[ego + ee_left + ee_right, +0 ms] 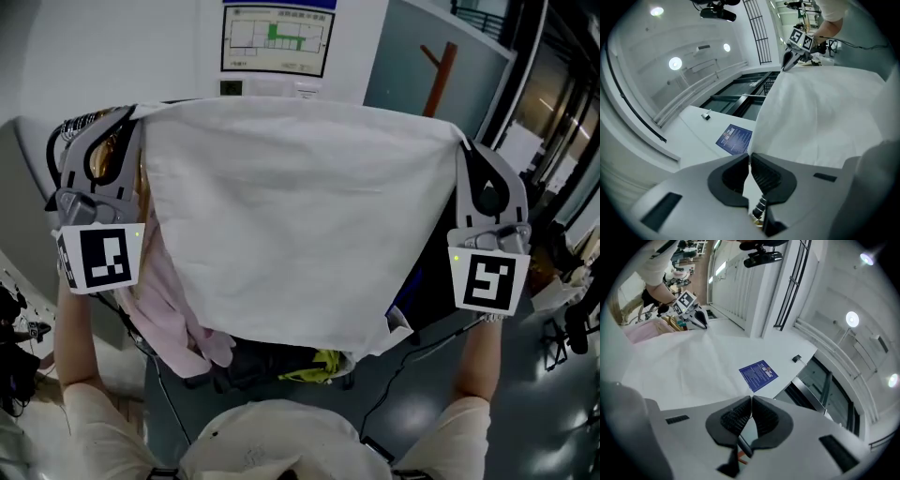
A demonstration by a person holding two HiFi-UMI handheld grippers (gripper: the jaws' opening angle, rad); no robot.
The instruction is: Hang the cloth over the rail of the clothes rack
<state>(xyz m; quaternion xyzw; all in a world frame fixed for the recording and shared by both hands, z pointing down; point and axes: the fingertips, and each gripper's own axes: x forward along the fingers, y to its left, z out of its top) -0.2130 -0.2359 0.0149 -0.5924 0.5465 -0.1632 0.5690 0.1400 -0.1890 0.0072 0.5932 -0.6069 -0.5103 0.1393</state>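
Note:
A white cloth (291, 225) is stretched flat between my two grippers, held high in front of a white wall. My left gripper (134, 112) is shut on its top left corner, and my right gripper (461, 142) is shut on its top right corner. In the left gripper view the jaws (750, 157) pinch the cloth (825, 112), which runs off to the right gripper (787, 63). The right gripper view shows those jaws (751, 399) closed on the cloth's (684, 366) edge. No rack rail can be made out; the cloth hides whatever lies behind it.
A pink garment (169, 309) hangs below the cloth's left side. A wooden coat stand (439, 75) rises at the back right. On the wall are a framed plan (277, 37) and a blue notice (758, 374). Dark and yellow items (309, 364) lie low on the floor.

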